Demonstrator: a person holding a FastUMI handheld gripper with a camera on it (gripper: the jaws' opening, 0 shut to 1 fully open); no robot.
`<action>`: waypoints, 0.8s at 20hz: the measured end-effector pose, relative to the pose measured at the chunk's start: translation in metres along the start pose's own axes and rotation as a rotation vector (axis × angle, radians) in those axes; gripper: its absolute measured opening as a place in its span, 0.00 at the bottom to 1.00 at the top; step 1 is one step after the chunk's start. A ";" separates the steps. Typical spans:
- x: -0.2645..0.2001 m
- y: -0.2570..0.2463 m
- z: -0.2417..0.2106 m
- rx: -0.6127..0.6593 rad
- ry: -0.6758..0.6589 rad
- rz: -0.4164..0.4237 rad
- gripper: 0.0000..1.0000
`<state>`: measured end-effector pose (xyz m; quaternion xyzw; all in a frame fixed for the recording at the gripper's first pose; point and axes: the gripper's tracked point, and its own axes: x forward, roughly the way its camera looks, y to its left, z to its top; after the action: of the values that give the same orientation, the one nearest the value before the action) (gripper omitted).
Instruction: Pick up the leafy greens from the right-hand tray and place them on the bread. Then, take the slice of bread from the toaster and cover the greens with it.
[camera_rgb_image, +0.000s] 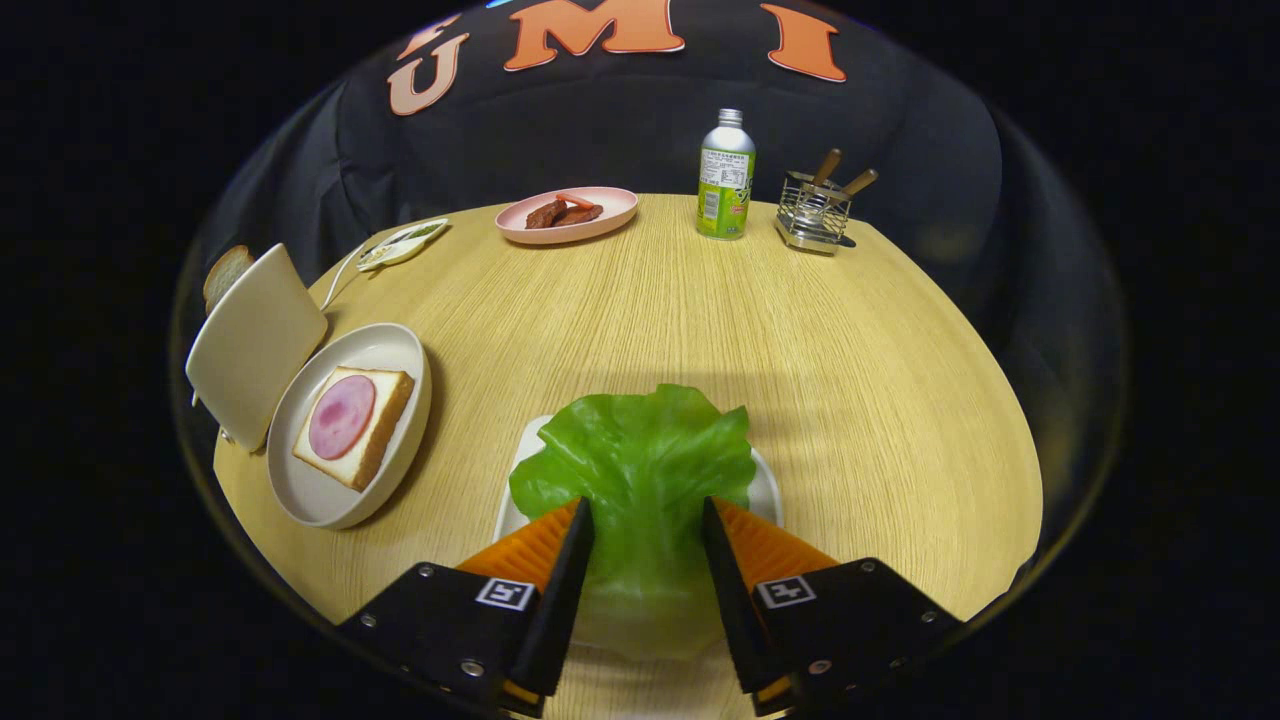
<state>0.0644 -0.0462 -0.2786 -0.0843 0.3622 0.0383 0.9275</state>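
Lettuce leaf (640, 470) sits between your gripper (648, 520) fingers, stem end running back between them, frilled top fanned out ahead over the white tray (768, 490). Jaws are at a narrow gap with both inner faces against the leaf's sides, so it reads as pinched; whether it is lifted off the tray I can't tell. Target is off to the left of your fingers: round cream plate (350, 440) carrying a bread slice (355, 425) with a pink ham round (342, 416) on top, nothing green on it yet. Toaster (255, 345) stands touching that plate's far-left rim, second bread slice (226, 272) poking out of its top. Further back on the bench (900, 380): pink plate (567, 215) with reddish-brown meat pieces, small white dish (402, 244) beside it, green-label bottle (726, 175), wire caddy (815, 210) holding wooden-handled utensils.
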 end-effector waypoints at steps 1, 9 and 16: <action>0.000 0.001 0.000 0.000 -0.001 0.002 0.59; 0.000 -0.008 0.002 0.103 0.027 -0.026 0.05; -0.028 0.010 0.026 0.044 -0.032 -0.021 0.04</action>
<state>0.0601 -0.0323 -0.2420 -0.0671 0.3474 0.0221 0.9351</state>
